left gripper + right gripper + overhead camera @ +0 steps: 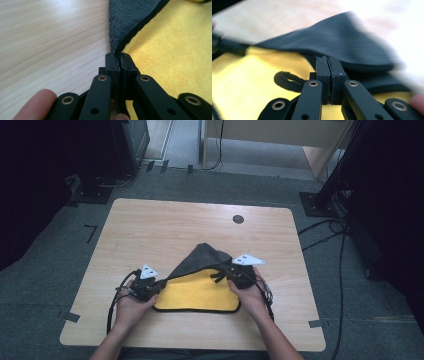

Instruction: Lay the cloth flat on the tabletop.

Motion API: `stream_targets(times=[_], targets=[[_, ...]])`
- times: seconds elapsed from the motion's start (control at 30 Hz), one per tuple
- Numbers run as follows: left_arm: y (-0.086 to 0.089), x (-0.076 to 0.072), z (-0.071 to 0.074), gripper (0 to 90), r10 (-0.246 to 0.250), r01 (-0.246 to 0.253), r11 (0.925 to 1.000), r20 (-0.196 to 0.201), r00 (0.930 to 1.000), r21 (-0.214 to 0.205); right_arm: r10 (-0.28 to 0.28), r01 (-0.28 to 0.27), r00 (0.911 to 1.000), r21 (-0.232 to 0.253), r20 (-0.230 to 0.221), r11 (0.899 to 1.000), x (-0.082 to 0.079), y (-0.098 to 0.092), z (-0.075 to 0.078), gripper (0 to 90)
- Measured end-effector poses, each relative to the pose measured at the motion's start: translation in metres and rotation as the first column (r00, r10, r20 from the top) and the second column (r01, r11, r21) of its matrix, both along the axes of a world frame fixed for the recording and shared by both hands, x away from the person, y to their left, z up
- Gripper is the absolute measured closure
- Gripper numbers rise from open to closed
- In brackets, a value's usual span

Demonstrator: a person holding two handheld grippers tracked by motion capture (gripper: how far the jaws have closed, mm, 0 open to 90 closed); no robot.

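Both claws clamped on cloth edge

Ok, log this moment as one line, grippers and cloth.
left gripper: shut on cloth edge | right gripper: shut on cloth edge | cloth: grey side folded over yellow, on table

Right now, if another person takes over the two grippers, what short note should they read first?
Left gripper: shut on the cloth's black-trimmed edge at its left side.
Right gripper: shut on the cloth's edge at its right side, beside a small black hanging loop.
Cloth: on the wooden table, near the front edge, yellow face up, grey side turned over into a peak at the back.
Done: both edges are gripped and the back part is partly folded over.
Left: probably finish the fold and flatten it, then release.
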State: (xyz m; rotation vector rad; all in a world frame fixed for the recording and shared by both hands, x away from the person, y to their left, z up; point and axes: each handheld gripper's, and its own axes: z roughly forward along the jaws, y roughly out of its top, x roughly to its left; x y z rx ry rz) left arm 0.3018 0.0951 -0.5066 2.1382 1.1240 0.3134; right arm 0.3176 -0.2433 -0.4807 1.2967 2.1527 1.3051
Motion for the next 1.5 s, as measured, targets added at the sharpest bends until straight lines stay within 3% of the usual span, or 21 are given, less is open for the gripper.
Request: stream_targets(times=[0.17, 0.27, 0.33, 0.37, 0.5, 0.57, 0.6, 0.63, 0.67, 0.7, 0.77, 0.87, 0.97, 1.03, 1.13, 1.2, 1.27, 1.37, 1.4, 1.43, 1.5], targets=[[0.029, -0.006, 0.001, 87.4, 0.042, -0.043, 0.999, -0.022, 0.9989, -0.01, -0.084, 0.083, 0.9958, 0.04, 0.037, 0.996, 0.012, -0.023, 0.015, 88.6], [0.039, -0.009, 0.001, 87.5, 0.057, -0.058, 0.9983, -0.027, 0.998, -0.013, -0.153, 0.149, 0.985, 0.044, 0.08, 0.988, 0.026, -0.033, 0.022, 88.6], [0.043, -0.009, 0.0, 87.5, 0.07, -0.071, 0.9971, -0.033, 0.997, -0.026, -0.22, 0.214, 0.9721, 0.07, 0.082, 0.974, 0.039, -0.043, 0.024, 88.6], [0.044, -0.008, 0.0, 87.5, 0.074, -0.075, 0.9968, -0.032, 0.9968, -0.028, -0.268, 0.262, 0.9602, 0.075, 0.08, 0.962, 0.048, -0.048, 0.023, 88.6], [0.045, -0.007, 0.0, 87.2, 0.091, -0.092, 0.995, -0.034, 0.9953, -0.037, -0.357, 0.356, 0.933, 0.036, 0.046, 0.934, 0.071, -0.062, 0.012, 88.1], [0.045, -0.007, -0.001, 84.7, 0.095, -0.096, 0.9944, -0.025, 0.9952, -0.046, -0.399, 0.399, 0.9156, 0.009, 0.047, 0.917, 0.076, -0.067, 0.008, 72.6], [0.045, -0.007, -0.001, 81.7, 0.098, -0.098, 0.9941, -0.013, 0.9952, -0.047, -0.402, 0.402, 0.9145, 0.023, 0.042, 0.915, 0.076, -0.068, 0.008, 68.0], [0.045, -0.007, 0.0, 78.1, 0.104, -0.104, 0.9926, -0.011, 0.9945, -0.062, -0.39, 0.388, 0.9205, 0.049, 0.027, 0.92, 0.073, -0.069, 0.01, 66.2], [0.046, -0.007, 0.0, 74.6, 0.111, -0.111, 0.9903, -0.007, 0.9938, -0.083, -0.337, 0.333, 0.941, 0.088, 0.029, 0.939, 0.063, -0.064, 0.014, 65.6], [0.046, -0.006, 0.001, 74.6, 0.113, -0.113, 0.9892, -0.01, 0.9936, -0.093, -0.337, 0.333, 0.941, 0.088, 0.029, 0.939, 0.063, -0.064, 0.014, 65.6], [0.045, -0.006, 0.0, 73.6, 0.107, -0.108, 0.9902, -0.011, 0.9942, -0.089, -0.237, 0.233, 0.9709, 0.09, 0.034, 0.968, 0.048, -0.05, 0.014, 65.7], [0.045, -0.007, -0.002, 72.3, 0.101, -0.103, 0.9915, -0.019, 0.9947, -0.081, -0.123, 0.122, 0.9924, 0.119, 0.001, 0.985, 0.027, -0.033, 0.009, 64.9], [0.045, -0.008, -0.004, 71.5, 0.105, -0.106, 0.9901, -0.021, 0.9943, -0.092, -0.052, 0.059, 0.9973, 0.154, -0.052, 0.986, 0.009, -0.02, 0.001, 57.1], [0.045, -0.009, -0.004, 71.4, 0.103, -0.104, 0.9902, -0.014, 0.9946, -0.094, -0.053, 0.064, 0.9954, 0.148, -0.08, 0.987, 0.004, -0.015, -0.004, 50.9], [0.045, -0.009, -0.006, 71.3, 0.099, -0.098, 0.9902, 0.002, 0.9951, -0.1, -0.036, 0.051, 0.9914, 0.121, -0.126, 0.991, 0.003, -0.004, -0.013, 50.2], [0.046, -0.01, -0.007, 71.3, 0.095, -0.094, 0.9908, 0.009, 0.9954, -0.098, -0.056, 0.066, 0.9888, 0.063, -0.138, 0.996, 0.006, 0.003, -0.018, 67.8], [0.045, -0.01, -0.007, 70.9, 0.091, -0.088, 0.9911, 0.02, 0.9957, -0.099, -0.062, 0.073, 0.9867, 0.07, -0.15, 0.995, 0.012, 0.01, -0.021, 85.1], [0.045, -0.011, -0.008, 69.0, 0.08, -0.076, 0.9927, 0.036, 0.9961, -0.093, -0.044, 0.054, 0.9913, 0.078, -0.124, 0.996, 0.027, 0.028, -0.013, 87.0], [0.044, -0.011, -0.009, 68.0, 0.077, -0.073, 0.9934, 0.044, 0.996, -0.089, -0.018, 0.026, 0.9956, 0.088, -0.092, 0.996, 0.044, 0.046, -0.001, 87.1], [0.043, -0.012, -0.009, 68.0, 0.076, -0.072, 0.9937, 0.048, 0.9959, -0.086, -0.018, 0.026, 0.9956, 0.088, -0.092, 0.996, 0.044, 0.046, -0.001, 87.1], [0.042, -0.013, -0.009, 67.5, 0.076, -0.071, 0.9941, 0.058, 0.9954, -0.081, -0.005, 0.012, 0.9975, 0.099, -0.071, 0.995, 0.063, 0.063, 0.01, 87.2]])
